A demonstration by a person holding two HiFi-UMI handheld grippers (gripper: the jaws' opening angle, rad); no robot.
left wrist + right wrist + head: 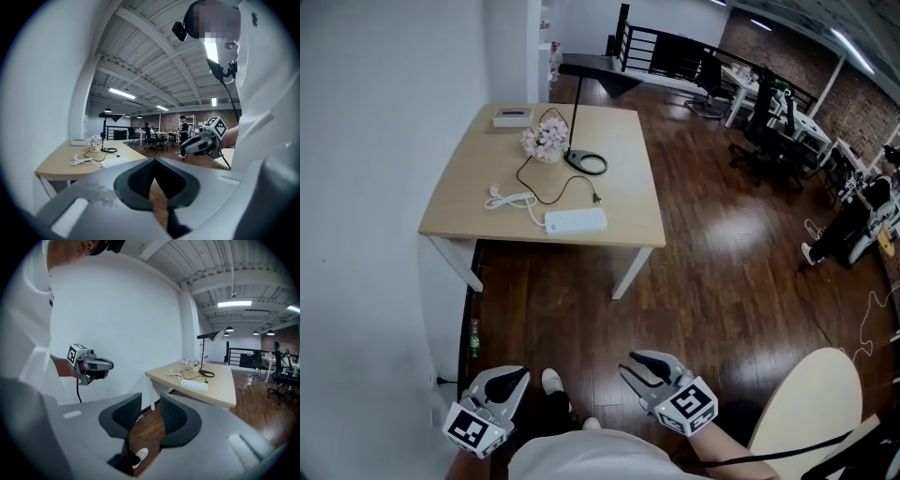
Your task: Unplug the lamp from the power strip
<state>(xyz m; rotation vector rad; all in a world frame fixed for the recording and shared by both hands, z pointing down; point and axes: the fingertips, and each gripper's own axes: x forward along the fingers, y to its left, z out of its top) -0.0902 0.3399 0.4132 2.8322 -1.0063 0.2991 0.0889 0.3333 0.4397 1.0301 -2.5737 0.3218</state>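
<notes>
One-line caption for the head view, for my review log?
Standing back from the table, left gripper and right gripper empty; lamp plug lies unplugged beside power strip.

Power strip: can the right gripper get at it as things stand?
Probably not from here: the right gripper is by the person's body, with floor between it and the table bearing the power strip.

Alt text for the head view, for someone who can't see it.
A wooden table holds a black lamp, its plug lying loose beside a white power strip. Near the bottom edge, over dark floor, the left tongs are shut and the right tongs open, both far from the table.
</notes>
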